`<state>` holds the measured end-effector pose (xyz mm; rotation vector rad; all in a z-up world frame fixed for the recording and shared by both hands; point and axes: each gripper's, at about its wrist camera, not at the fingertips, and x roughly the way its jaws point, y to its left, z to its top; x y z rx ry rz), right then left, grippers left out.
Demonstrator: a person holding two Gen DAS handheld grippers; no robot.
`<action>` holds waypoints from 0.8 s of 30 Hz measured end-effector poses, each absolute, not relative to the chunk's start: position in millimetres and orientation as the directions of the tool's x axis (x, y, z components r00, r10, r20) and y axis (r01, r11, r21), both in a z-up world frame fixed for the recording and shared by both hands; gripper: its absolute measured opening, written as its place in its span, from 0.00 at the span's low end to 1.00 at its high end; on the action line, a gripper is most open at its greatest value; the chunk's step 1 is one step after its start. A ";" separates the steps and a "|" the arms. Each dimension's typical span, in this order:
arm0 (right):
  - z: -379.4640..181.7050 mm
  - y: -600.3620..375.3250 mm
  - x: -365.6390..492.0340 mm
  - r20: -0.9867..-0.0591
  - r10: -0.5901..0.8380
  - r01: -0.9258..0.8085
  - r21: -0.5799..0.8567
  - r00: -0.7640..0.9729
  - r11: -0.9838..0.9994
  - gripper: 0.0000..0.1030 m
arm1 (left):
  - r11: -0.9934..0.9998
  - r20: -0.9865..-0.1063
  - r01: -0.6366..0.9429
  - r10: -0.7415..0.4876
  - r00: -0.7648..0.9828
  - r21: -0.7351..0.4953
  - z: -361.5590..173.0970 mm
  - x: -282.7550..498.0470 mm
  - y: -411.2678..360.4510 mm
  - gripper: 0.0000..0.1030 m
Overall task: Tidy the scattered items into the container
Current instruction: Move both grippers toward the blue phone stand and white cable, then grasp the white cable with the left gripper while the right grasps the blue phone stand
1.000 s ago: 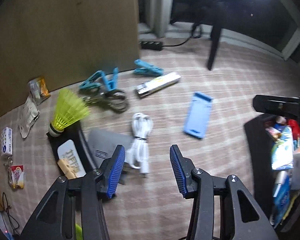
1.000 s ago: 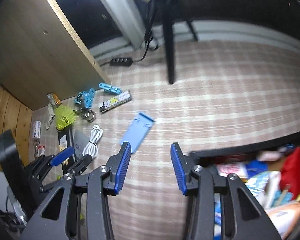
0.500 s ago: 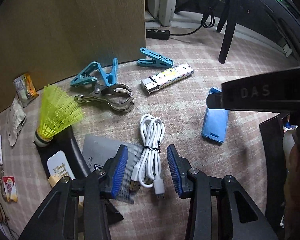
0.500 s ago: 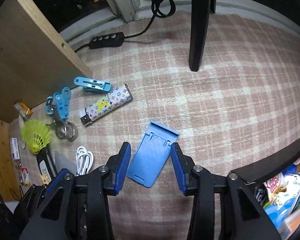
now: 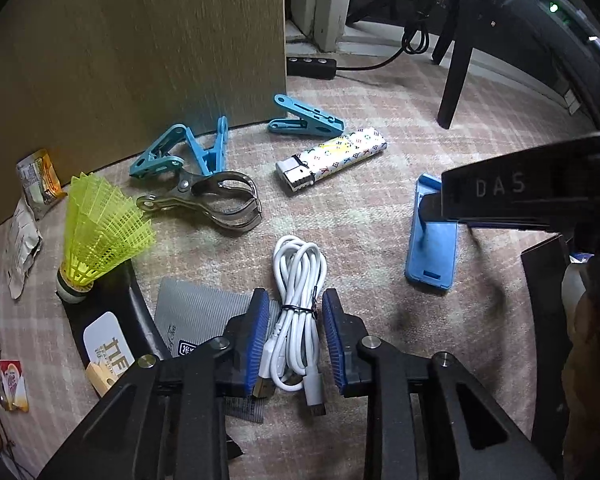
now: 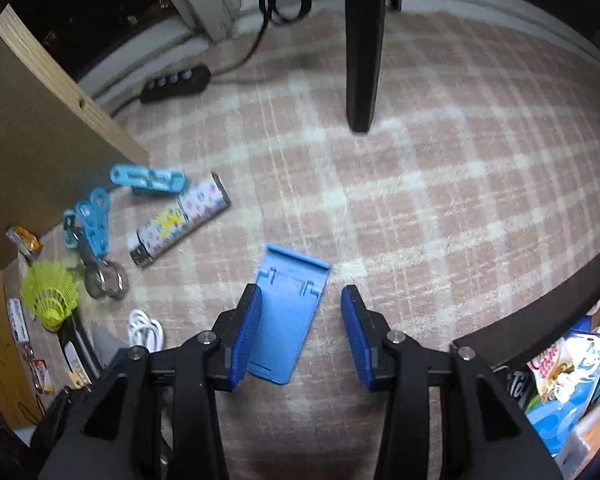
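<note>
My left gripper [image 5: 296,344] points down at the rug with a coiled white cable [image 5: 298,276] between its blue pads. Its jaws are closing, and thin gaps still show beside the coil. My right gripper [image 6: 300,340] stands open over a blue phone stand [image 6: 288,320] lying flat. The left pad sits at the stand's edge and the right pad is well clear of it. The same stand [image 5: 432,248] lies right of the cable. The black container [image 6: 540,300] at the right holds snack packets.
Scattered on the checked rug are a yellow shuttlecock [image 5: 100,232], blue clips [image 5: 188,152], a metal clip [image 5: 216,200], a patterned lighter [image 5: 332,156] and a grey card [image 5: 196,312]. A wooden board [image 5: 140,60], a power strip [image 5: 310,66] and a chair leg [image 5: 456,72] stand behind.
The left gripper came down onto the white cable and its jaws narrowed around the coil. The right gripper swung down from near the container to straddle the blue stand.
</note>
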<state>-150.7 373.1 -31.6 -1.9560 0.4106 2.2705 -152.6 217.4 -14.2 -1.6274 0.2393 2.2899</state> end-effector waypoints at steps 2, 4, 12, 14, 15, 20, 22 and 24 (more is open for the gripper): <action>-32.0 366.9 -151.0 -0.984 -0.070 -0.241 0.108 -0.161 -0.964 0.42 | -0.933 -0.939 -0.355 0.166 -0.302 -0.051 -14.3 -152.3 217.6 0.23; -32.9 362.9 -152.6 -0.985 -0.070 -0.248 0.108 -0.157 -0.963 0.48 | -0.934 -0.938 -0.354 0.166 -0.305 -0.050 -14.2 -152.3 217.5 0.19; -33.0 334.4 -159.8 -0.984 -0.037 -0.146 0.063 -0.176 -0.987 0.37 | -0.939 -0.934 -0.337 0.181 -0.310 -0.070 -14.2 -150.1 213.4 0.18; -33.4 329.9 -159.8 -0.983 -0.048 -0.108 0.067 -0.175 -0.992 0.37 | -0.941 -0.933 -0.327 0.190 -0.306 -0.084 -13.6 -150.0 210.8 0.18; -33.6 329.1 -159.4 -0.983 -0.054 -0.100 0.072 -0.174 -0.992 0.36 | -0.943 -0.933 -0.321 0.192 -0.306 -0.088 -13.3 -149.8 209.6 0.18; -28.6 368.5 -147.2 -0.976 -0.139 -0.137 0.163 -0.168 -0.977 0.01 | -0.945 -0.930 -0.304 0.213 -0.301 -0.118 -8.9 -147.5 204.2 0.18; -29.5 376.4 -144.5 -0.974 -0.153 -0.157 0.180 -0.168 -0.971 0.01 | -0.946 -0.930 -0.305 0.206 -0.303 -0.110 -7.2 -145.3 208.6 0.18; -32.2 387.6 -144.6 -0.970 -0.182 -0.177 0.210 -0.159 -0.962 0.08 | -0.945 -0.932 -0.309 0.202 -0.302 -0.104 -5.4 -143.7 207.2 0.18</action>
